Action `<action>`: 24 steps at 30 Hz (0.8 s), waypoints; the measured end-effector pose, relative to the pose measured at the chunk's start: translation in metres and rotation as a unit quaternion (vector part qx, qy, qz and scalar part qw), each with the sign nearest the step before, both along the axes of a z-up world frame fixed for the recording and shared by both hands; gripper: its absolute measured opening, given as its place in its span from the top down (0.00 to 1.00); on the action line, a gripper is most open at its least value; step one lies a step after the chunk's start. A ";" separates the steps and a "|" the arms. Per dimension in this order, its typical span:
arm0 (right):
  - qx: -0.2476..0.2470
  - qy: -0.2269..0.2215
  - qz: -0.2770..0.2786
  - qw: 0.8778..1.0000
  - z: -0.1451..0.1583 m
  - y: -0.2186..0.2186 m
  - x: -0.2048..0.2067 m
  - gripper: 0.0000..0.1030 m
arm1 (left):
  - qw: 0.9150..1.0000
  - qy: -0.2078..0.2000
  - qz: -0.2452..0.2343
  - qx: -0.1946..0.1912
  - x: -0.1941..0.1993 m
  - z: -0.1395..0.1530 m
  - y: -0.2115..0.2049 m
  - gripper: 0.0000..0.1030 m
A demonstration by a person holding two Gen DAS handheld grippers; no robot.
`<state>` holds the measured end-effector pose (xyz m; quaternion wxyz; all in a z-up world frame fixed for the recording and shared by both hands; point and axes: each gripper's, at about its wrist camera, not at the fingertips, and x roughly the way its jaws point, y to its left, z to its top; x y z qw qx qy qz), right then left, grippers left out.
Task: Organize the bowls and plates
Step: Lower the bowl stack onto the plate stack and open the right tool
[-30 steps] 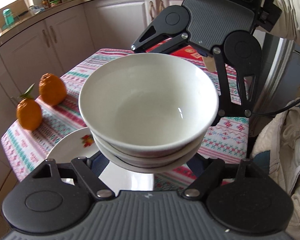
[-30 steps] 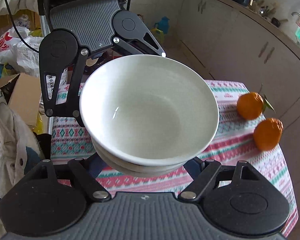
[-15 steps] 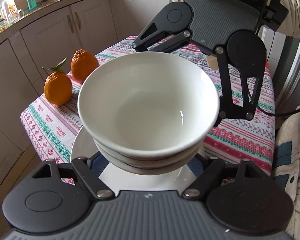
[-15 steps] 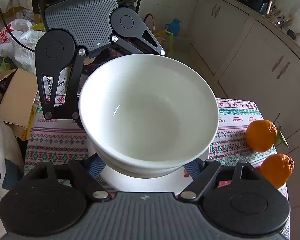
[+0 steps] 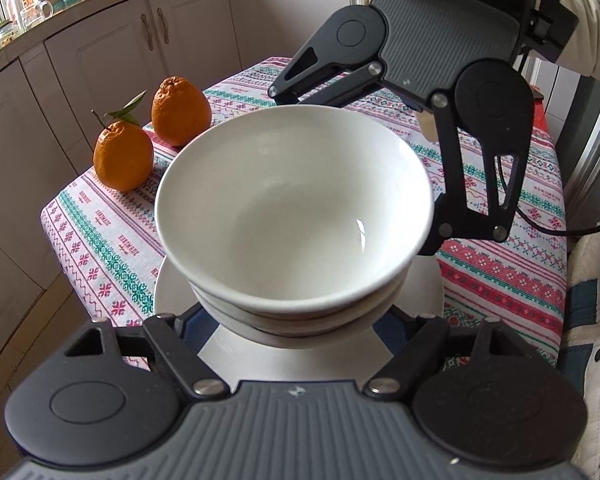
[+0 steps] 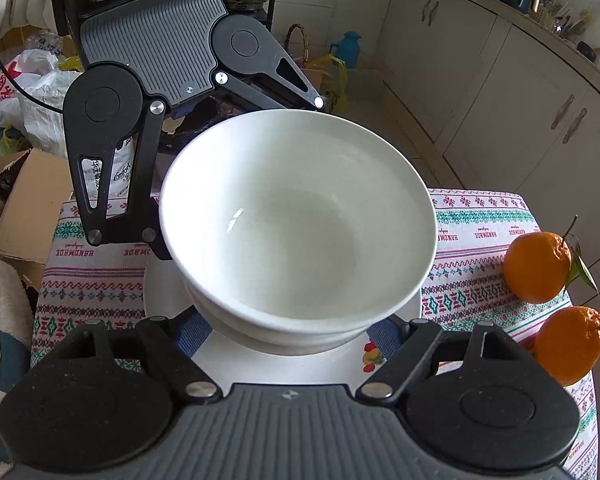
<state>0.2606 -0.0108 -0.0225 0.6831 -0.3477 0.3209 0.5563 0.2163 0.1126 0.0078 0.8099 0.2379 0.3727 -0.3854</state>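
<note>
A stack of white bowls (image 5: 296,216) is held between my two grippers, which face each other across it. My left gripper (image 5: 296,320) grips the stack's near side in the left wrist view, and my right gripper (image 6: 288,328) grips its opposite side. The fingertips are hidden under the bowls (image 6: 300,220). The stack hangs just above a white plate (image 5: 172,292) with a fruit print (image 6: 372,358) on the patterned tablecloth. Whether the bottom bowl touches the plate is hidden.
Two oranges (image 5: 148,140) sit on the tablecloth (image 5: 100,224) near the table's corner; they also show in the right wrist view (image 6: 540,268). Kitchen cabinets (image 5: 112,52) stand beyond the table. A cardboard box (image 6: 24,200) and bags lie on the floor beside it.
Both grippers have lowered the bowl stack together and brought it over the white plate, which now lies right beneath it. The grip has not changed.
</note>
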 end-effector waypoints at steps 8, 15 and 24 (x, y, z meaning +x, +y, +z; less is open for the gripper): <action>0.000 0.012 -0.001 1.000 -0.003 0.001 0.005 0.17 | 1.000 0.010 0.004 -0.003 0.008 -0.007 0.003 0.20; 0.007 0.026 -0.008 1.000 -0.005 -0.002 0.010 0.17 | 1.000 0.007 0.002 -0.007 0.009 -0.006 0.005 0.20; 0.020 0.032 -0.018 0.999 -0.006 -0.003 0.009 0.04 | 1.000 0.002 0.017 -0.016 0.007 -0.006 0.004 0.11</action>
